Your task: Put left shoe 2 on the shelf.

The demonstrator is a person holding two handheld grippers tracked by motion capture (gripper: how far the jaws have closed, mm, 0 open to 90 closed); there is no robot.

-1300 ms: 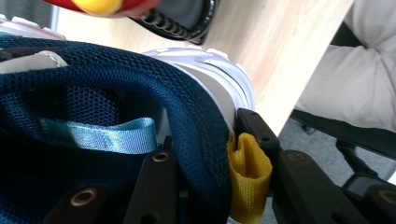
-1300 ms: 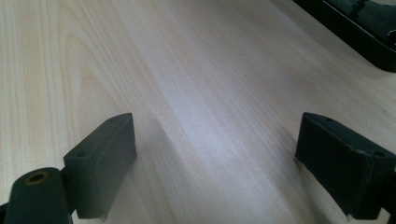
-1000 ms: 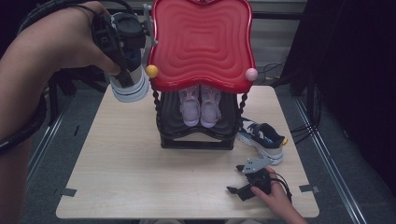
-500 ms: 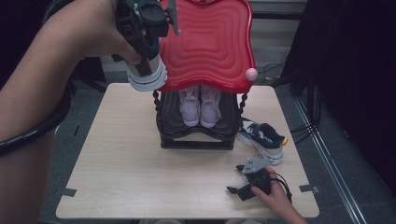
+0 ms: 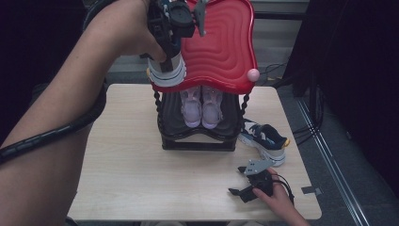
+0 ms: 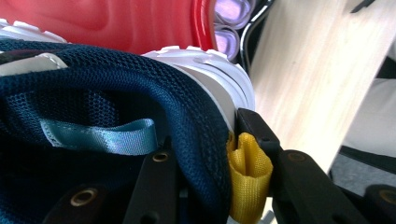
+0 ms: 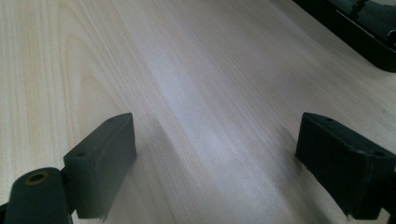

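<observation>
A navy sneaker (image 5: 167, 70) is held by its heel collar in the left claw (image 5: 164, 59), above the red top shelf (image 5: 221, 52) at the counter's far edge — not yet set down. Its mate (image 5: 264, 140) is left lying near the right edge; the right claw (image 5: 241, 192) is kept wide and empty.

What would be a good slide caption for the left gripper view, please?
Left gripper clamps the navy mesh heel collar of a white-soled sneaker above the red shelf top.

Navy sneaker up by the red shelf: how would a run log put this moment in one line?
left gripper: shut on navy sneaker, over red shelf top | right gripper: open, on table
</observation>
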